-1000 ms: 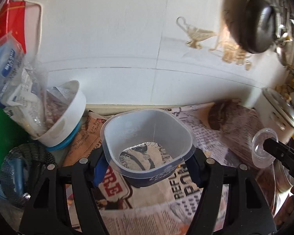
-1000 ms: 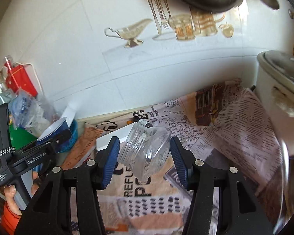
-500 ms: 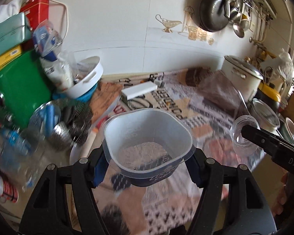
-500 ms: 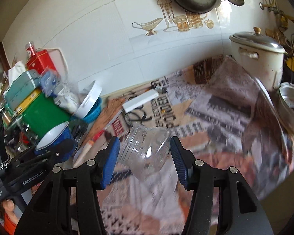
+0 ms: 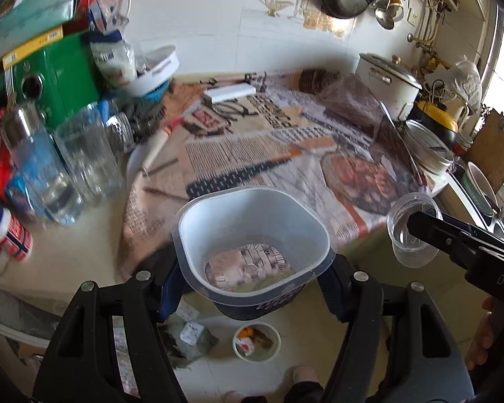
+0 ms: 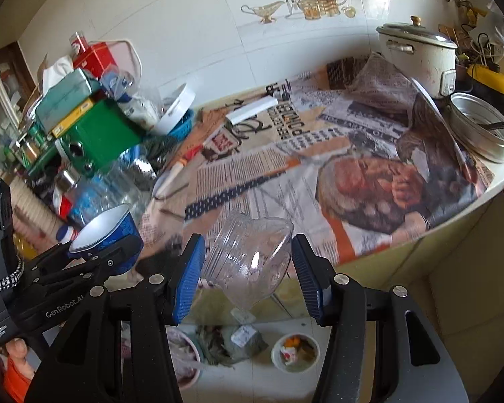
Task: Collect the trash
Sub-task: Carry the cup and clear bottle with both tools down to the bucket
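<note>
My left gripper (image 5: pixel 253 277) is shut on an empty blue-and-white plastic tub (image 5: pixel 252 238), held in the air past the front edge of the counter; it shows at the left of the right wrist view (image 6: pixel 100 231). My right gripper (image 6: pixel 250 265) is shut on a clear plastic jar (image 6: pixel 248 262), tilted on its side, also past the counter edge. The jar shows at the right of the left wrist view (image 5: pixel 411 231). A small bowl of scraps (image 5: pixel 257 342) stands on the floor below both grippers.
The counter (image 6: pixel 500 174) is covered with newspaper (image 6: pixel 319 154). Clutter stands at its left: a green box (image 6: pixel 97 137), glass jars (image 5: pixel 84 158), a white bowl (image 5: pixel 154 70). A rice cooker (image 6: pixel 420 57) and a metal pot (image 6: pixel 480 127) are at the right. Trash lies on the floor (image 6: pixel 245 339).
Both grippers have pulled back from the wall and out past the counter's front edge, each still holding its container. The floor and the bowl of scraps have come into view.
</note>
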Action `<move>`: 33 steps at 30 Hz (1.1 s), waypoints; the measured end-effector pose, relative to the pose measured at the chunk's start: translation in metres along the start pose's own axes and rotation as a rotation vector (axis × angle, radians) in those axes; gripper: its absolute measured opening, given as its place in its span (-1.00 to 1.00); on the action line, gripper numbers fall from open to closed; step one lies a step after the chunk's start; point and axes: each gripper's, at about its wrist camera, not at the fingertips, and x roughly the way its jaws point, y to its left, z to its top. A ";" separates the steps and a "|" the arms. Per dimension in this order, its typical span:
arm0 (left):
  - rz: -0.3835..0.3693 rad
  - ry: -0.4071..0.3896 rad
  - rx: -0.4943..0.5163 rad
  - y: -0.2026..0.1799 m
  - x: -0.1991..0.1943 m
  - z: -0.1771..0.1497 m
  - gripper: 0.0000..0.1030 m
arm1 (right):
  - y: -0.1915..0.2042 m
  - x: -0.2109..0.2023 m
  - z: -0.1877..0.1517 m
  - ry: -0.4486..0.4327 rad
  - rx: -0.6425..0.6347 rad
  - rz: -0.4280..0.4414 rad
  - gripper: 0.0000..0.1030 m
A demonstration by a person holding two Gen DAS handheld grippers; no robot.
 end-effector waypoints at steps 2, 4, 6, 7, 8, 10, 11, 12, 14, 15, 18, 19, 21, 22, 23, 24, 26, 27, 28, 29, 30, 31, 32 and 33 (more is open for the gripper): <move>-0.006 0.033 -0.017 -0.004 0.010 -0.013 0.31 | -0.006 0.000 -0.012 0.016 -0.012 -0.002 -0.03; 0.019 0.066 -0.028 -0.012 0.024 -0.030 0.31 | -0.019 0.005 -0.023 0.046 -0.009 0.009 -0.03; 0.032 0.094 -0.046 -0.019 0.036 -0.046 0.31 | -0.031 0.010 -0.032 0.075 -0.009 0.023 -0.03; 0.030 0.111 -0.066 -0.023 0.043 -0.056 0.31 | -0.039 0.015 -0.038 0.092 -0.010 0.025 -0.03; 0.025 0.128 -0.086 -0.026 0.050 -0.066 0.31 | -0.047 0.020 -0.044 0.109 -0.016 0.034 -0.03; 0.030 0.148 -0.113 -0.033 0.064 -0.084 0.31 | -0.058 0.030 -0.055 0.141 -0.037 0.041 -0.03; 0.036 0.160 -0.125 -0.036 0.072 -0.095 0.31 | -0.064 0.038 -0.062 0.160 -0.050 0.044 -0.03; 0.051 0.173 -0.137 -0.041 0.083 -0.108 0.31 | -0.070 0.044 -0.069 0.175 -0.061 0.050 -0.03; 0.066 0.192 -0.159 -0.044 0.099 -0.127 0.31 | -0.082 0.058 -0.082 0.202 -0.079 0.057 -0.03; 0.066 0.208 -0.179 -0.045 0.111 -0.141 0.31 | -0.088 0.066 -0.090 0.217 -0.088 0.057 -0.03; 0.055 0.258 -0.246 -0.042 0.146 -0.177 0.31 | -0.103 0.095 -0.115 0.267 -0.106 0.066 -0.03; 0.052 0.277 -0.266 -0.040 0.158 -0.190 0.31 | -0.108 0.105 -0.124 0.282 -0.107 0.068 -0.03; 0.061 0.307 -0.287 -0.036 0.182 -0.216 0.31 | -0.116 0.126 -0.141 0.309 -0.107 0.070 -0.03; 0.067 0.320 -0.294 -0.034 0.195 -0.230 0.31 | -0.119 0.135 -0.148 0.324 -0.107 0.068 -0.03; 0.069 0.330 -0.300 -0.032 0.204 -0.239 0.31 | -0.122 0.144 -0.156 0.332 -0.109 0.063 -0.03; 0.073 0.345 -0.308 -0.028 0.217 -0.253 0.31 | -0.125 0.155 -0.166 0.339 -0.112 0.059 -0.03; 0.094 0.362 -0.308 -0.021 0.235 -0.274 0.31 | -0.130 0.178 -0.184 0.360 -0.111 0.058 -0.03; 0.107 0.371 -0.305 -0.018 0.244 -0.284 0.31 | -0.131 0.188 -0.193 0.371 -0.108 0.061 -0.03; 0.110 0.380 -0.307 -0.014 0.252 -0.293 0.31 | -0.132 0.197 -0.200 0.380 -0.106 0.062 -0.03; 0.109 0.392 -0.314 -0.010 0.262 -0.303 0.31 | -0.132 0.205 -0.207 0.389 -0.106 0.065 -0.03; 0.107 0.404 -0.320 -0.008 0.272 -0.312 0.31 | -0.131 0.215 -0.216 0.398 -0.109 0.064 -0.03; 0.106 0.413 -0.322 -0.005 0.278 -0.318 0.31 | -0.130 0.224 -0.225 0.404 -0.115 0.059 -0.03; 0.110 0.430 -0.319 -0.002 0.290 -0.329 0.31 | -0.129 0.233 -0.233 0.410 -0.122 0.054 -0.03; 0.115 0.440 -0.311 -0.001 0.298 -0.334 0.31 | -0.128 0.241 -0.241 0.417 -0.126 0.051 -0.03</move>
